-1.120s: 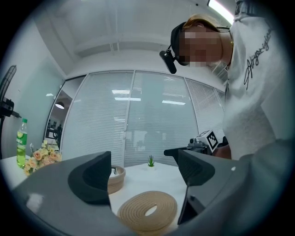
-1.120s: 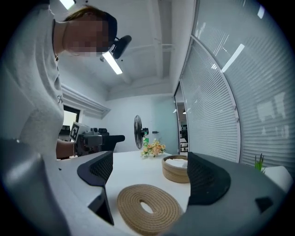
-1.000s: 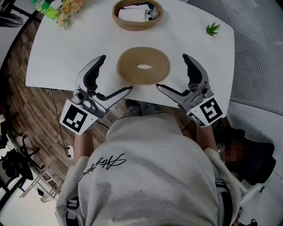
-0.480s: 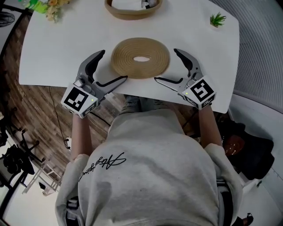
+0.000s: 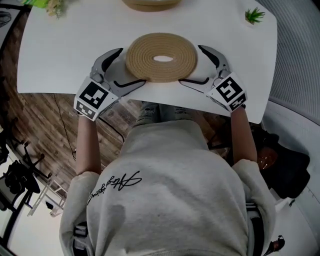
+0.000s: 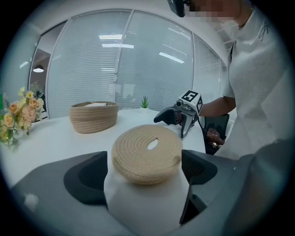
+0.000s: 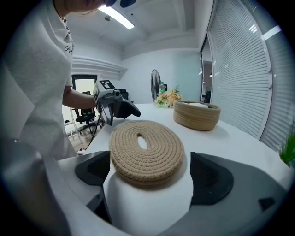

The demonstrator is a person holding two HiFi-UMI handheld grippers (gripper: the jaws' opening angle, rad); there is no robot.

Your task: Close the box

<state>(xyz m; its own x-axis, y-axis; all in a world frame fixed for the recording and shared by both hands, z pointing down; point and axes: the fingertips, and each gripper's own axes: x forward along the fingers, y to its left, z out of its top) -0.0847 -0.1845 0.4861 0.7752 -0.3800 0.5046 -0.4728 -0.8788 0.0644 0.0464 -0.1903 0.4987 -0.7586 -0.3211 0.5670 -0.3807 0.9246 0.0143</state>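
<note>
1. the woven lid (image 5: 145, 60), a flat round coil of rope with an oval hole in its middle, lies flat on the white counter (image 5: 75, 50), close to the edge nearest the person.
2. the woven basket (image 6: 93, 116) stands well apart from the lid at the far side of the counter, uncovered, with something white inside.
3. the left gripper (image 5: 131, 66) sits at the lid's left side. its fingers (image 6: 85, 177) stand wide apart and have just been opening further. the lid's rim lies in the gap between them, and neither pad presses on it.
4. the right gripper (image 5: 191, 65) sits opposite, at the lid's right side. its fingers (image 7: 209, 177) are wide apart too, with the rim in the gap between them and not clamped.
5. both grippers point towards each other across the lid.
6. a bunch of flowers (image 6: 11, 120) stands at the counter's far left corner, and a small green plant (image 5: 255, 15) at its far right corner.
</note>
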